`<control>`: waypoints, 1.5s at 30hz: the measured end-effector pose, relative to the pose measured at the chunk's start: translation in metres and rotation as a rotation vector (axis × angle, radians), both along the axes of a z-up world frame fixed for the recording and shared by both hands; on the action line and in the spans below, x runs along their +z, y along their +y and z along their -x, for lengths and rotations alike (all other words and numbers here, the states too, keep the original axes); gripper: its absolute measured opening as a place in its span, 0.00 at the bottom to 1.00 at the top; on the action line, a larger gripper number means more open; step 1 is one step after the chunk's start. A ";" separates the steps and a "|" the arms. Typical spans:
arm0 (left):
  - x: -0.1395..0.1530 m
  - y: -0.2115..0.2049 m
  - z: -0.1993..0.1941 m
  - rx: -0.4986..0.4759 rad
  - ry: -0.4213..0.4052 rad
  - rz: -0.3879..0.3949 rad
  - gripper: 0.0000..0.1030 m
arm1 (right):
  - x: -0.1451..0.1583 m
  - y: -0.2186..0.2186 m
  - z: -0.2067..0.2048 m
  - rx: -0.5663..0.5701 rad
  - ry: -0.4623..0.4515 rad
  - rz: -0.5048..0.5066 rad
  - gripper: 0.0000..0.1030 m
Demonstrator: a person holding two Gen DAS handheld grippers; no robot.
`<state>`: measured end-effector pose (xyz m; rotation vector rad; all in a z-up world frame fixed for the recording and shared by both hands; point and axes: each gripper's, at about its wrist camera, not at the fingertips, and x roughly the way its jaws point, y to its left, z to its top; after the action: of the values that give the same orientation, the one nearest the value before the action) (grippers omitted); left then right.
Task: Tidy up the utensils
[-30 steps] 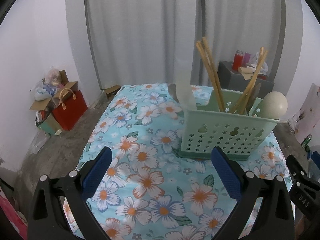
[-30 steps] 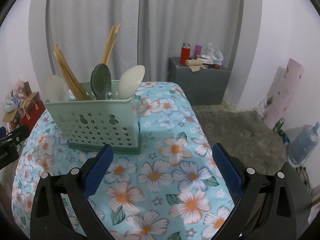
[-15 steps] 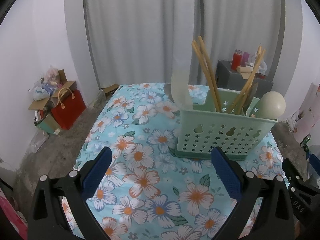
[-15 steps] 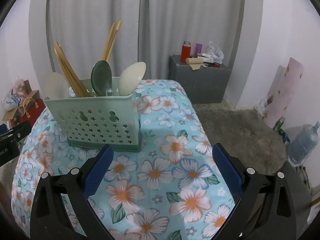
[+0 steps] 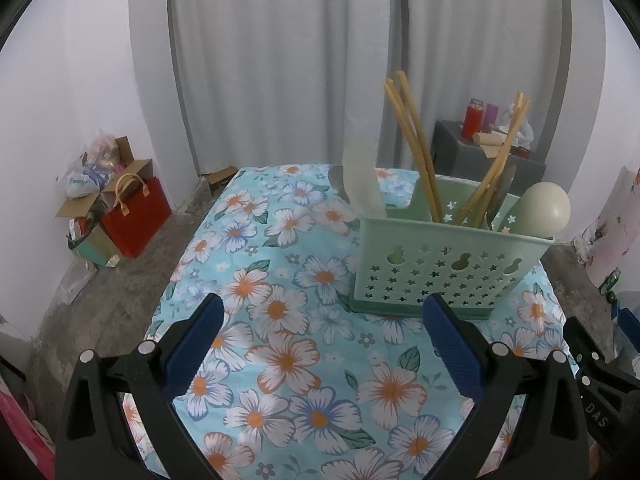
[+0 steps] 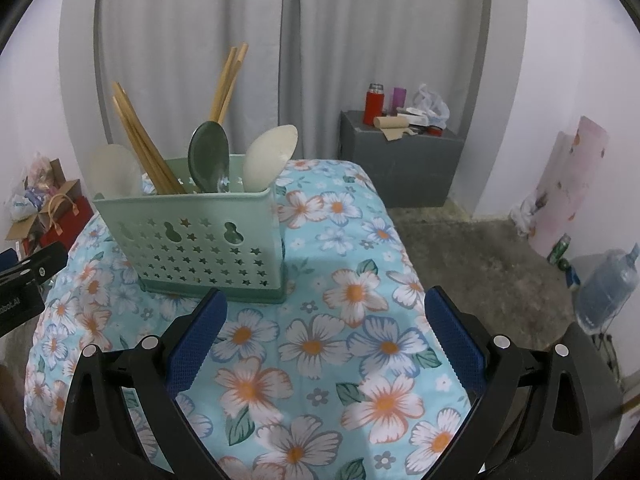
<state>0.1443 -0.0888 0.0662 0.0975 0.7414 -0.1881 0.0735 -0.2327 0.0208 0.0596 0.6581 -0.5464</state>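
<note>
Left gripper (image 5: pixel 320 334): nearest the lens in the left wrist view, jaws spread wide, nothing between the blue pads (image 5: pixel 192 344); it hung over the flowered tablecloth (image 5: pixel 288 360).

Right gripper (image 6: pixel 326 334): nearest the lens in the right wrist view, jaws likewise wide apart and empty, blue pads (image 6: pixel 454 344) over the same cloth. Part of the other gripper's black body showed at the left edge of this view.

Flowered tablecloth: light blue with white and orange blossoms, covering the table top and falling over its edges.

Utensil basket (image 6: pixel 200 236): pale green plastic, walls pierced with stars and gourd shapes, standing upright on the cloth just beyond the grippers, ahead and to the right of the left one, ahead and to the left of the right one. Touched by neither.

Contents of basket, all standing bowl end up or leaning on the rim:
- chopsticks (image 6: pixel 140 144), one bundle leaning left, a second bundle (image 6: pixel 228 80) behind;
- dark green spoon (image 6: pixel 209 152);
- cream spoon (image 6: pixel 270 158);
- pale translucent spoon (image 6: pixel 114 172) at the left end.

Beyond the table: concrete floor; red bag (image 5: pixel 134 216) beside cardboard boxes by the wall; grey cabinet (image 6: pixel 400 160) carrying a red flask (image 6: pixel 373 104); water jug (image 6: pixel 608 288) at far right; grey curtains (image 6: pixel 192 52) across the back wall.
</note>
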 end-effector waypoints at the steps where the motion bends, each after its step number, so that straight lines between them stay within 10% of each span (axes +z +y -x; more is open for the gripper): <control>1: 0.000 0.000 0.000 0.000 -0.002 0.000 0.95 | 0.000 0.000 0.000 0.000 0.000 0.001 0.92; 45: -0.002 -0.001 0.000 0.000 0.002 0.000 0.95 | 0.000 0.001 0.000 0.007 0.001 -0.004 0.92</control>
<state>0.1447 -0.0893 0.0645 0.0970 0.7430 -0.1887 0.0730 -0.2315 0.0206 0.0611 0.6605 -0.5387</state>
